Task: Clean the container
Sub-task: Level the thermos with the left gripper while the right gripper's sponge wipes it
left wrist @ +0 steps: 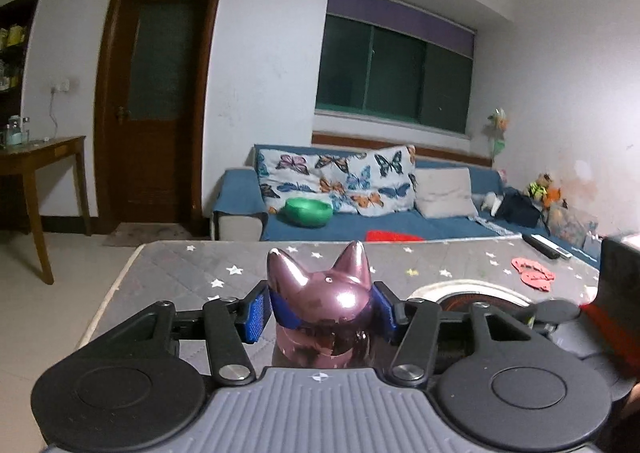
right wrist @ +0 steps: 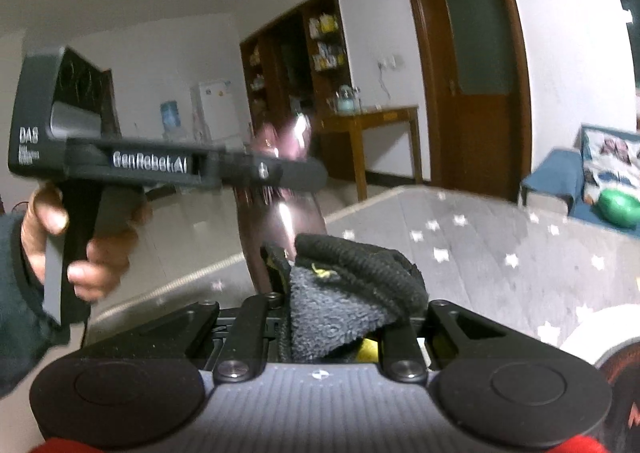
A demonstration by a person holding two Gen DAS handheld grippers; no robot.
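Grey quilted fabric with white stars covers the surface (left wrist: 168, 265), which stands in a living room with a blue sofa (left wrist: 400, 225), a brown door (left wrist: 156, 93) and a dark window (left wrist: 392, 73) behind it.

Left gripper (left wrist: 324, 311): clenched on the container (left wrist: 320, 305), a glossy pink-purple vessel whose top is shaped like an animal head with two pointed ears. The blue pads (left wrist: 256, 313) press against both sides of the container just below the head. The container stands upright between them, above the near part of the surface. In the right wrist view the same container (right wrist: 280, 213) appears blurred, held in the left gripper (right wrist: 276, 173), whose handle is grasped by the person's left hand (right wrist: 80, 245).

Right gripper (right wrist: 340, 317): grasping a dark grey cloth (right wrist: 336, 317) with a black knitted edge. The cloth bunches up between the fingers and hides their tips. The upper edge of the cloth lies just beside the lower body of the container; contact cannot be confirmed because of motion blur.

Other items: a green bowl (left wrist: 308, 211) and butterfly-print cushions (left wrist: 340, 181) rest on the sofa. A red rag (left wrist: 534, 273) and a black remote control (left wrist: 546, 245) lie at the far right of the surface. A round white-rimmed object (left wrist: 472, 293) sits just right of the left gripper. A wooden side table (left wrist: 40, 161) stands at the left wall.
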